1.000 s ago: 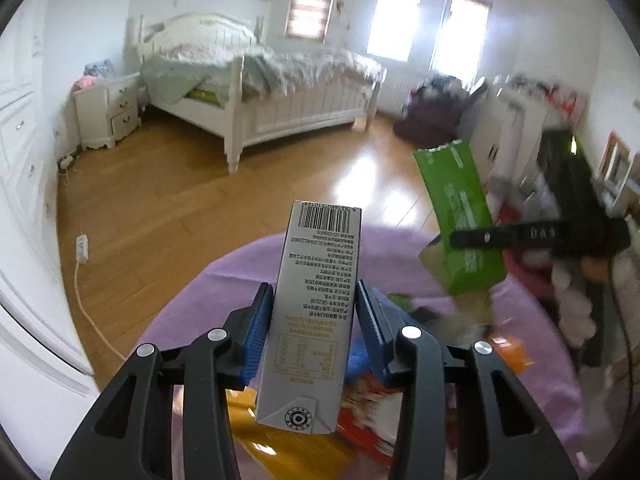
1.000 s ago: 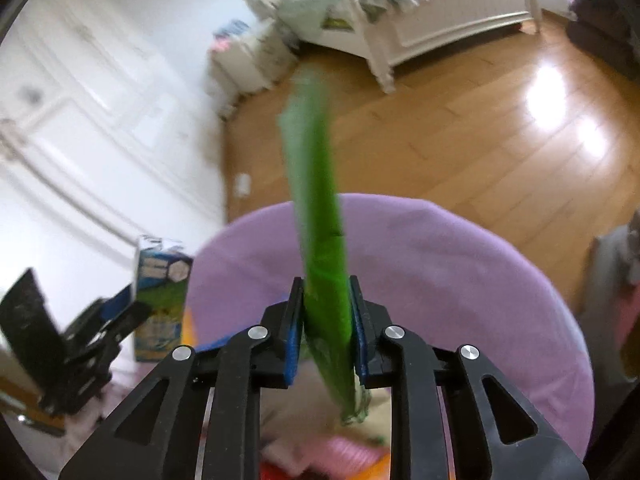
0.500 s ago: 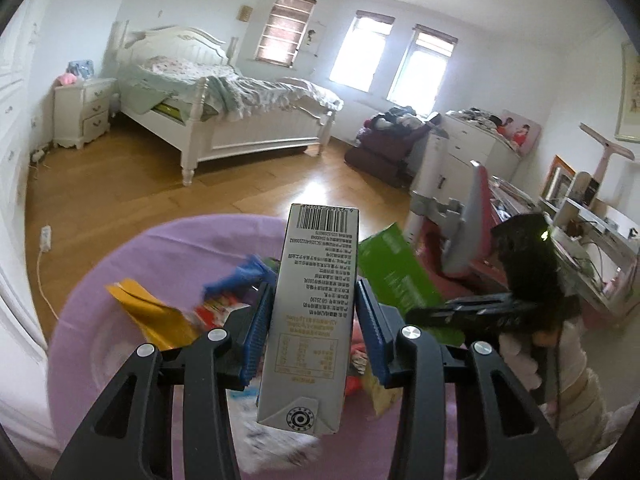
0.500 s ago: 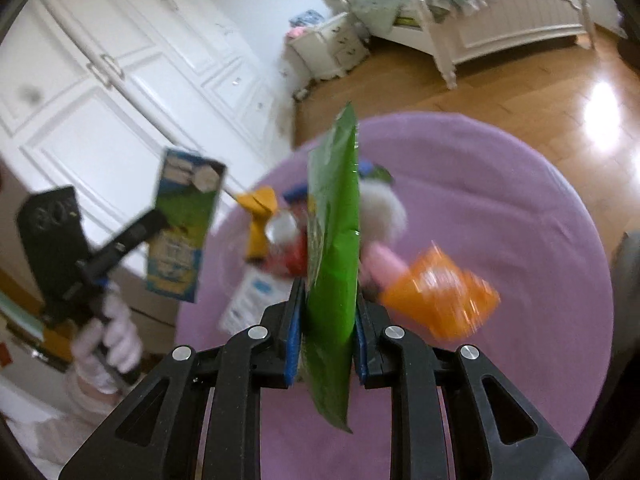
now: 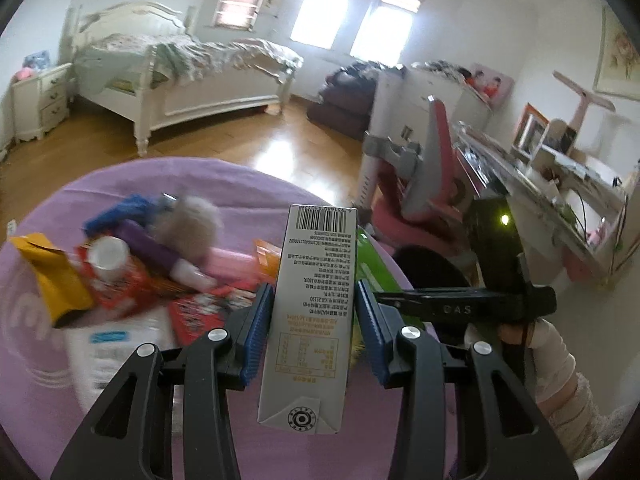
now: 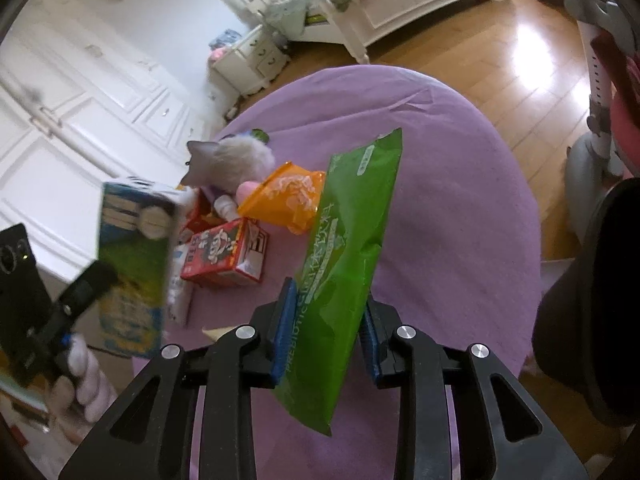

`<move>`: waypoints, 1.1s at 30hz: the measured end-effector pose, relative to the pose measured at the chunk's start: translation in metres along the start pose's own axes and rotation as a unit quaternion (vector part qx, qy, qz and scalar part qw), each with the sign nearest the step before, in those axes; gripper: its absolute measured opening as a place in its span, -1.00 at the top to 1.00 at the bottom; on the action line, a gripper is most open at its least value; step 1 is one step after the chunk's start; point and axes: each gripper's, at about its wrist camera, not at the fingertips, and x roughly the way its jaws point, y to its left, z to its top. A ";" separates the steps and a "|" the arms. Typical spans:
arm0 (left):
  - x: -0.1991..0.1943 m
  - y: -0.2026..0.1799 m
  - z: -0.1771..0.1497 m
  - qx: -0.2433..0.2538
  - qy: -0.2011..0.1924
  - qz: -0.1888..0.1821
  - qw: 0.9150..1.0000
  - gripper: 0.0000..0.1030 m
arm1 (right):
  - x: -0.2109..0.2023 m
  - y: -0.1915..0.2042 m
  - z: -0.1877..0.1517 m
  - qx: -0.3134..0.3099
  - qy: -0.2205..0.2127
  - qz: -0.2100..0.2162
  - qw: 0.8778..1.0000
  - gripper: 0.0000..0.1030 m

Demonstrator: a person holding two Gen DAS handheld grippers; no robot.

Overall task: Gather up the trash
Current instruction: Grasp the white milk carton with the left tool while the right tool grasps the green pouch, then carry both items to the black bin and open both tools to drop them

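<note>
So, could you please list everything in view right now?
purple round tablecloth: one, purple, under the pile
white barcoded drink carton: one, white, upright in the left gripper
green foil packet: one, green, tilted between the right jaws
red printed box: one, red-white, in the pile
orange crinkled wrapper: one, orange, beside that box
grey fluffy toy: one, grey-white, behind the wrapper
yellow paper pouch: one, yellow, pile's edge
white wooden bed: one, white, background
left gloved hand: one, pale, holding the left gripper
left gripper: one, black, shut on the carton
right gripper: one, black, jaws have just been opening, packet between them
</note>
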 end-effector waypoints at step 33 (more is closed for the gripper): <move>0.057 -0.111 0.037 0.035 -0.004 -0.084 0.996 0.23 | -0.163 -0.134 -0.072 0.112 -0.234 -0.058 0.964 0.61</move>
